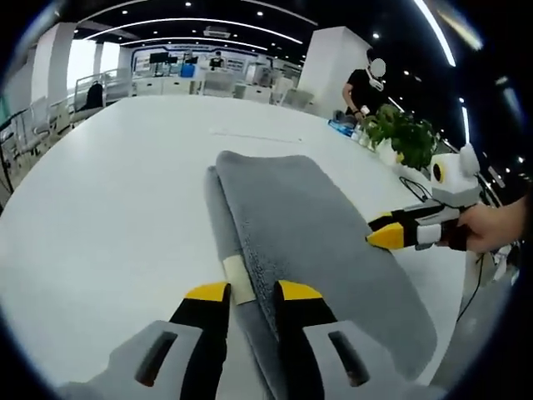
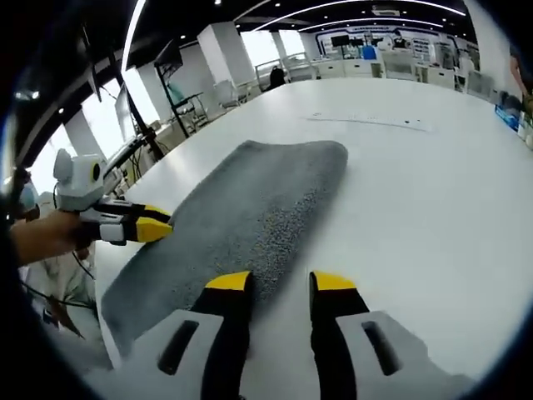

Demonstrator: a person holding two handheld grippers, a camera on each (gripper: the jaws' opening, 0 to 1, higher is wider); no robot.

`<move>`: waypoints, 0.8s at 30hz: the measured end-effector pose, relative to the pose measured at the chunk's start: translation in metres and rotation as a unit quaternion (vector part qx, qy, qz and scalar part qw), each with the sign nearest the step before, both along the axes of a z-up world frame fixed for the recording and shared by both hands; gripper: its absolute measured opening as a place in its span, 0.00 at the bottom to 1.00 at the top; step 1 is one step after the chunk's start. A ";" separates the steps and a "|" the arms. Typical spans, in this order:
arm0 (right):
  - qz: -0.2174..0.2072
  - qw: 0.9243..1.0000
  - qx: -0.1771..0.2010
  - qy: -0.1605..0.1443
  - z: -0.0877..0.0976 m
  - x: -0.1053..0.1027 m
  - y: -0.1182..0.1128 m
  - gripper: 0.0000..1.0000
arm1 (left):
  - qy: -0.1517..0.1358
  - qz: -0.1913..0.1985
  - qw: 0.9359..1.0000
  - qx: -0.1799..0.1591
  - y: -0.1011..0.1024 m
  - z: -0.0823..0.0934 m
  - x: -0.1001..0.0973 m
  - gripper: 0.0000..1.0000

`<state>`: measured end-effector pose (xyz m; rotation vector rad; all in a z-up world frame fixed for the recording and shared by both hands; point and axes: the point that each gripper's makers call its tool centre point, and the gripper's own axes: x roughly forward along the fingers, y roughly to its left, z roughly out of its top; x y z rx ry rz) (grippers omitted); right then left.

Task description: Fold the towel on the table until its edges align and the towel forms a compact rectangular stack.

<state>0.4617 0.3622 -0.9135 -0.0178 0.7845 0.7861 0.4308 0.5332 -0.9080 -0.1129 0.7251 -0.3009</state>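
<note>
Grey towel (image 1: 308, 242) folded lengthwise, flat on white table (image 1: 108, 192); beige tag (image 1: 237, 279) on near edge. Left gripper (image 1: 252, 292) jaws apart, astride that edge. Right gripper (image 2: 279, 282) jaws apart at opposite long edge. Potted plant (image 1: 404, 133) beyond.

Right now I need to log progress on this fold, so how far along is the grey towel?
Done: the grey terry towel already lies doubled on the white table, its layers showing along one long edge. In hand: the left gripper sits open astride that layered edge, while the right gripper is open at the opposite long edge. Left: at least another fold into a compact rectangle with aligned edges.
</note>
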 end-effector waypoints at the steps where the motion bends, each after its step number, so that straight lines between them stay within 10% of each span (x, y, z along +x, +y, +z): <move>1: 0.006 1.000 -0.001 0.000 0.000 -0.002 0.001 0.22 | 0.001 0.001 1.000 0.001 -0.002 0.000 -0.001 0.21; 24: -0.005 1.000 0.003 -0.028 -0.001 -0.018 -0.034 0.08 | 0.028 -0.098 0.994 0.048 -0.058 -0.005 -0.012 0.11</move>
